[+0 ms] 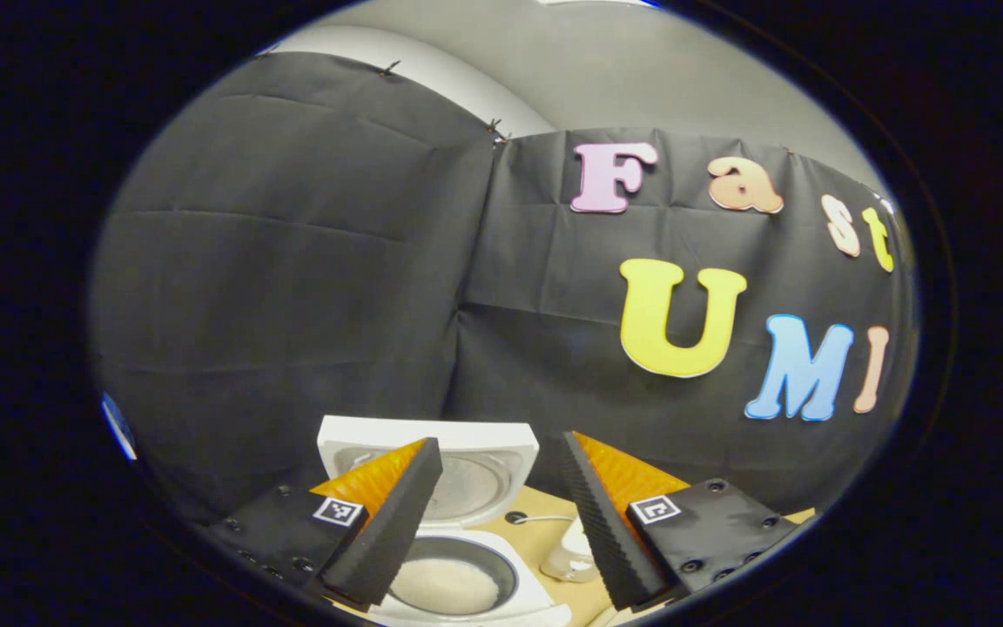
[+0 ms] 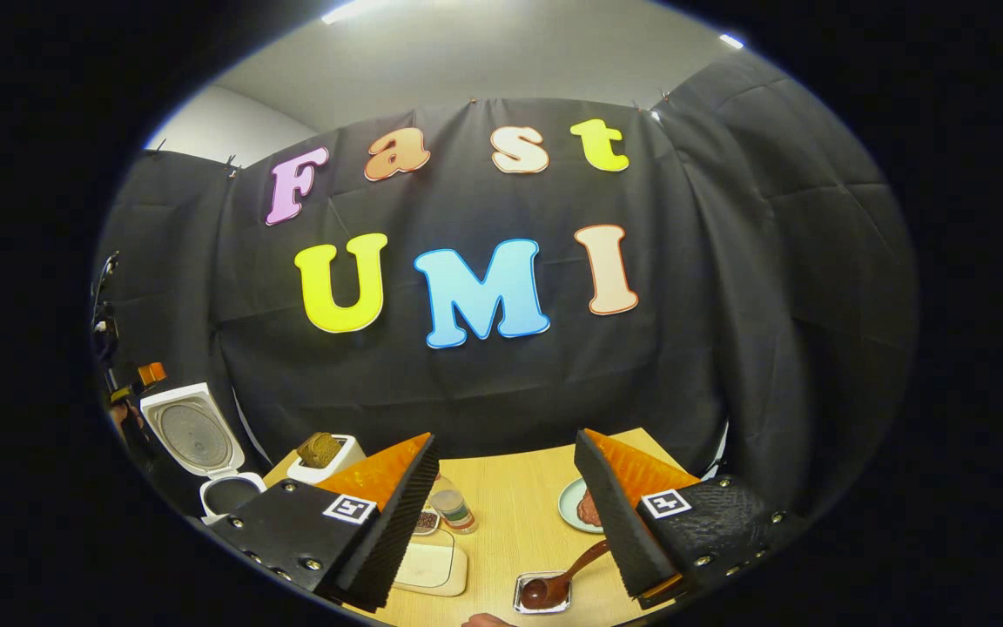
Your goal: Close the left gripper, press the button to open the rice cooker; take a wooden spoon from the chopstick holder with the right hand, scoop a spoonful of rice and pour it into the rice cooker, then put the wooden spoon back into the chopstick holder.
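Black cloth hangs behind everything, with a light wooden table (image 1: 545,522) below it in the left gripper view. From there we're looking down past our left gripper (image 1: 501,514), jaws spread wide with nothing between them, at the white rice cooker (image 1: 458,557); its lid (image 1: 432,461) stands up open and there's pale rice sitting in the inner pot (image 1: 449,582). A white cord runs across the table just beside the cooker. Over in the right gripper view, the same tabletop (image 2: 514,514) spreads out under our right gripper (image 2: 506,514), which is also wide open and holding nothing. We can see a dark wooden spoon (image 2: 567,575) low down, its bowl resting in a small shiny tray (image 2: 543,592), handle angling up toward the right finger. Nearby sit a flat white container (image 2: 432,566), a small jar (image 2: 452,509), and a pale plate (image 2: 578,505) with something brownish on it. The open cooker (image 2: 205,453) is far off at the left edge, with a white holder (image 2: 323,457) just beside it.
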Demonstrator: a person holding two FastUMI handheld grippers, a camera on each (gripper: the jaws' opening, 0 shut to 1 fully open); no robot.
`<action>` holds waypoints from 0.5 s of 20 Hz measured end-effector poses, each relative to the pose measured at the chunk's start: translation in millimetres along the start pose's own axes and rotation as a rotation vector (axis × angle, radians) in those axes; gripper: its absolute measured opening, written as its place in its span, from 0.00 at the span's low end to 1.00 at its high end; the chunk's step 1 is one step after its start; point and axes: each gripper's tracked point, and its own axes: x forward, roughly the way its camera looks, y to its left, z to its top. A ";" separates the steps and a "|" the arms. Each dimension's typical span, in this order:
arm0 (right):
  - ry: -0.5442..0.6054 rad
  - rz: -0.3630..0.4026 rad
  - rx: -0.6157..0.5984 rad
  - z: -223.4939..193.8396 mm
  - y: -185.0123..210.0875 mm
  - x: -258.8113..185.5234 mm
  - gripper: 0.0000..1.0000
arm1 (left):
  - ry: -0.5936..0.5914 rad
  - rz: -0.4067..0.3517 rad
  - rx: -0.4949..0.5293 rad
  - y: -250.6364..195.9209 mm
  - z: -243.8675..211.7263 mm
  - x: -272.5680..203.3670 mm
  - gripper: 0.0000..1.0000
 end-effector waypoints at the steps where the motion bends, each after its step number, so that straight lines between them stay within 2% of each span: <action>1: -0.001 0.000 -0.002 0.4 -1.5 1.3 0.95 | -0.001 0.023 -0.001 6.0 4.5 13.8 1.00; 2: 0.000 -0.001 -0.003 1.0 -3.3 2.8 0.95 | 0.005 0.039 -0.011 12.4 5.3 26.5 0.96; 3: 0.000 -0.002 -0.003 0.7 -3.9 4.9 0.95 | 0.012 0.064 -0.014 18.5 4.6 37.7 1.00; 4: 0.003 -0.004 -0.001 0.1 -5.2 6.6 0.95 | 0.019 0.093 -0.019 25.4 2.0 48.9 0.95; 6: 0.018 -0.006 0.008 -4.6 -7.5 9.9 0.95 | 0.027 0.126 -0.028 34.7 -0.9 62.6 0.95; 10: 0.029 -0.023 0.014 -8.1 -17.1 13.4 0.95 | 0.058 0.130 0.033 37.5 -7.7 98.3 0.95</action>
